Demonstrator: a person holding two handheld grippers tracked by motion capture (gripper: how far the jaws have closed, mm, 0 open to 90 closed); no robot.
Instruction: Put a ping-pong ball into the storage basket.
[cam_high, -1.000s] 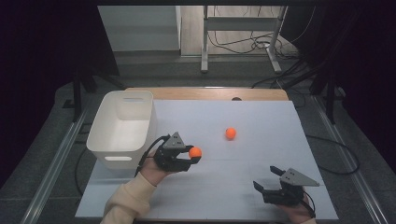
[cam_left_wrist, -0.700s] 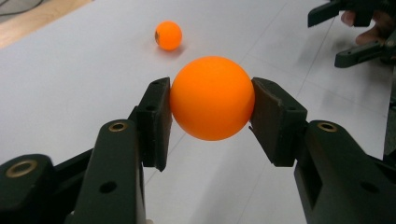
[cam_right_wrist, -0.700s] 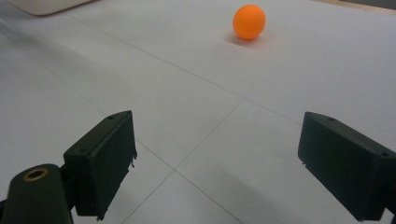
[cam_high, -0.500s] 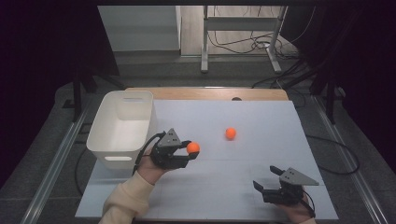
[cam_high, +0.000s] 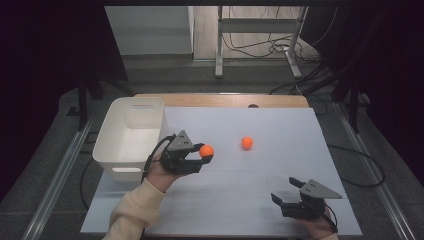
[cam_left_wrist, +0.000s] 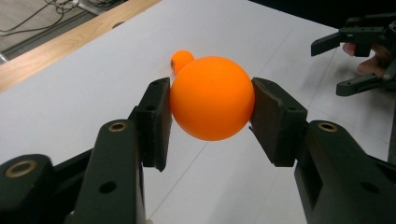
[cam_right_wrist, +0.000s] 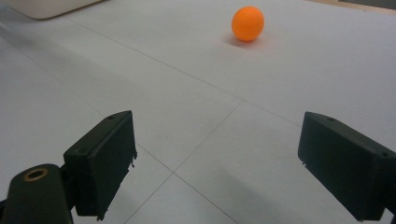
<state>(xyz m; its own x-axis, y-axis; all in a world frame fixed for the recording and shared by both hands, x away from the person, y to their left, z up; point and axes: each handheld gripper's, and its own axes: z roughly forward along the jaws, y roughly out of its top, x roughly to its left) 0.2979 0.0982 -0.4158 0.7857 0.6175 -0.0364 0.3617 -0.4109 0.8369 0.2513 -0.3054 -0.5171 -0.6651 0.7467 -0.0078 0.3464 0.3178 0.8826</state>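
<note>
The left gripper (cam_high: 206, 156) has its jaws clamped on an orange ball (cam_left_wrist: 212, 98), apparently mid-carry, next needing a swing over the white bin (cam_high: 116, 150), while the right gripper (cam_high: 286, 192) waits wide open and empty.

Bright, even light from overhead on the white counter (cam_high: 280, 130); dark, murky surroundings at both sides of the high view. Soft, faint shadow under the resting orange ball (cam_right_wrist: 248, 23). Mild sheen on the held orange ball (cam_left_wrist: 212, 98), no harsh glare. Close black fingers (cam_right_wrist: 100, 161) slightly soft in the right gripper view; far background a little grainy
</note>
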